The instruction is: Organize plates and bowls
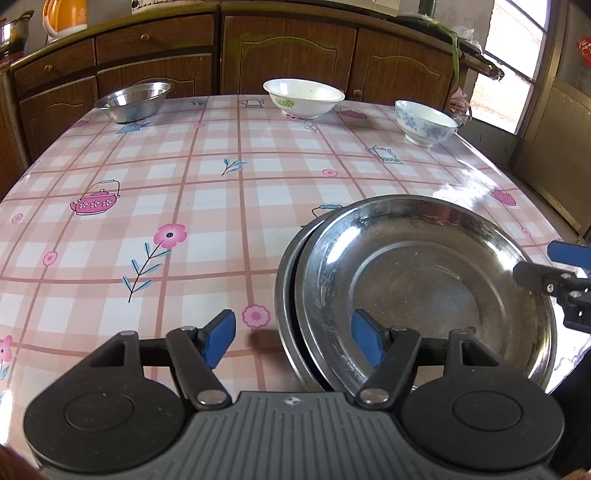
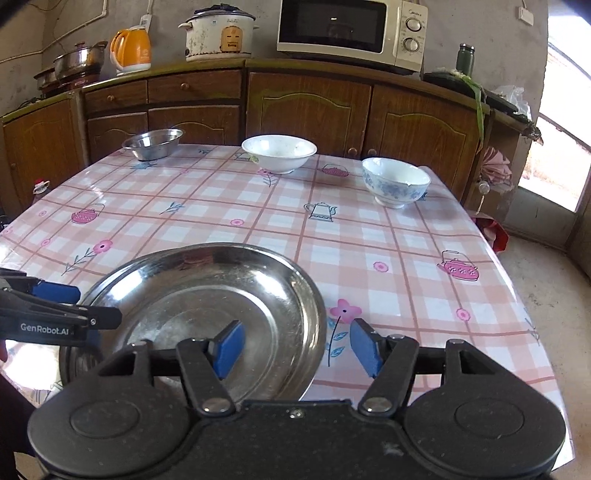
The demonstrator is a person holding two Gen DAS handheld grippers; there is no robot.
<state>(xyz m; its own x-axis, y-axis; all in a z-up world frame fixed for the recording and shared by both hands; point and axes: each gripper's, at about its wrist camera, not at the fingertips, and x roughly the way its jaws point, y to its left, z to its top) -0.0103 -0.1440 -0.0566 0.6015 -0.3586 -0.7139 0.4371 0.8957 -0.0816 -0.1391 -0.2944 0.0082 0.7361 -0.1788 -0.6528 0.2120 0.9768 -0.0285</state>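
Observation:
Stacked steel plates lie near the table's front edge, the top one shifted right; they also show in the right wrist view. My left gripper is open, its jaws straddling the stack's left rim. My right gripper is open, its jaws straddling the right rim; it shows at the right in the left wrist view. At the far edge stand a steel bowl, a white bowl and a blue-flowered bowl.
The table has a pink checked cloth. Wooden cabinets stand behind it with a microwave, rice cooker and orange kettle. A doorway opens at the right.

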